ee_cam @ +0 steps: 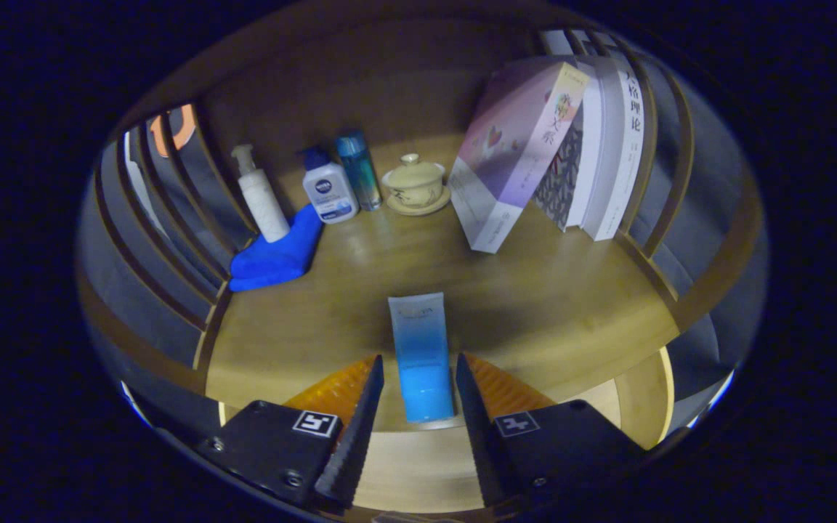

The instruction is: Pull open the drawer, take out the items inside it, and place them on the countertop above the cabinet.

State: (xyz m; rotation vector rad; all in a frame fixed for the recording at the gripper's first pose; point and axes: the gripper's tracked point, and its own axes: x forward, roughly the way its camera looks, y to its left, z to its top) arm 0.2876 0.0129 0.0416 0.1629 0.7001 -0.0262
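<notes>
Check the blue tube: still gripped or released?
Released, it seems: blue tube lies flat on the countertop between the open tongs, gaps showing either side.

Blue-and-white tube [421, 356], flat on wooden countertop [549, 305], lengthwise between the open jaws

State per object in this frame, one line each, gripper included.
gripper: open, fingers either side of the tube, gap visible on both sides
blue tube: lying flat on the countertop, cap end toward the gripper
white pump bottle: upright
flip-cap bottle: upright, partly on the cloth
teal bottle: upright
lidded cup: lid on, on its saucer
blue cloth: folded, flat
books: standing, front one leaning
</notes>
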